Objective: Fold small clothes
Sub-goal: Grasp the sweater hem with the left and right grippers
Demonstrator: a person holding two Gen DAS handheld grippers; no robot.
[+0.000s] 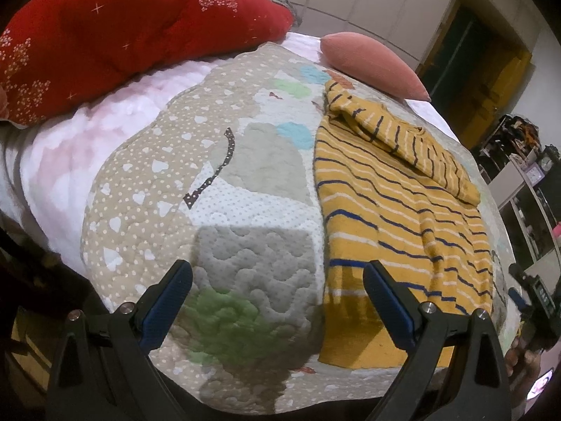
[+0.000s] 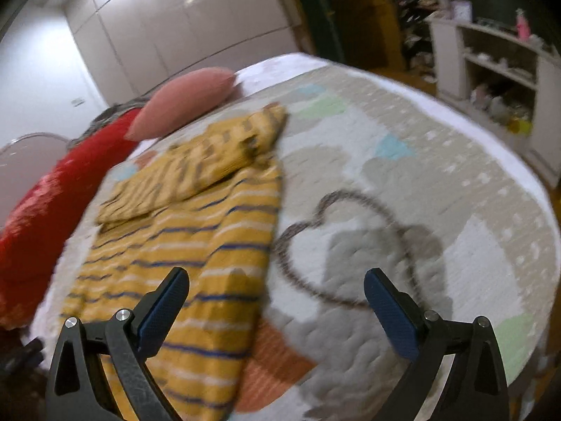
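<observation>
The striped shirt [image 1: 403, 217] lies flat on the quilt [image 1: 245, 182], sleeves already folded in (ready for the next fold); left tongs [image 1: 277, 280] and right tongs [image 2: 277, 287] hover open near its bottom edge.

Plenty of bare quilt [image 1: 224, 210] left of the striped shirt [image 1: 392, 210], and more on its other side, so easy passing there. The red pillow [image 1: 115, 35] and pink cushion [image 1: 371, 59] crowd the far end, the cushion just beside the shirt's folded sleeve [image 1: 403, 137].
</observation>
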